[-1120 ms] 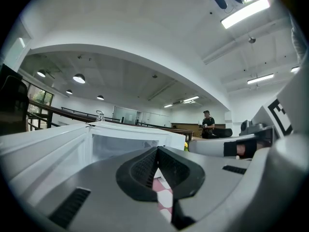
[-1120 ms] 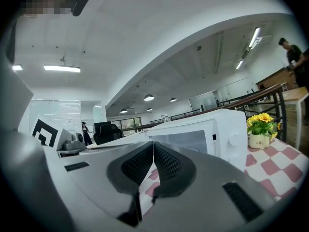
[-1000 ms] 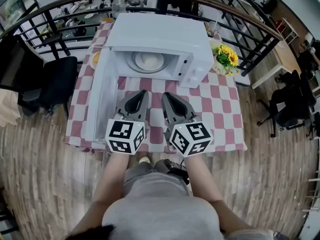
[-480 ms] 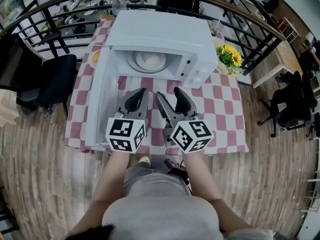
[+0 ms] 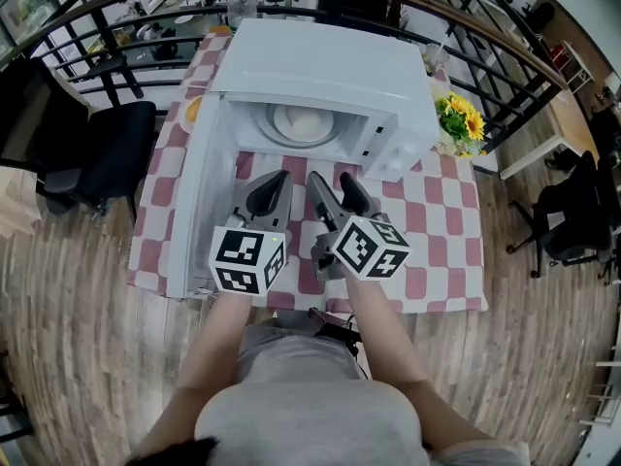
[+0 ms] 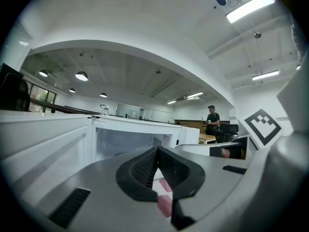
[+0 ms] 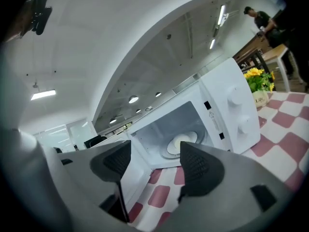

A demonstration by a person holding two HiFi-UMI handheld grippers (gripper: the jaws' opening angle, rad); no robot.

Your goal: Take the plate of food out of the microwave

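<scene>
Left gripper (image 5: 275, 181), centre of frame: fingers were pressed together, nothing between them. Right gripper (image 5: 332, 179), just beside it: fingers stood wide apart, had just been opening, nothing between them. Plate of food (image 5: 304, 122) sat inside the open-doored microwave (image 5: 320, 61), upper centre, on the checked desk (image 5: 432, 231).

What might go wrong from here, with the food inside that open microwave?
The right claw, its jaws just opened with nothing between them, is tilted; gripping the plate that way might tip it. The plate sits inside the microwave, so a claw may knock its walls. The open door stands beside the left claw and could be bumped.
</scene>
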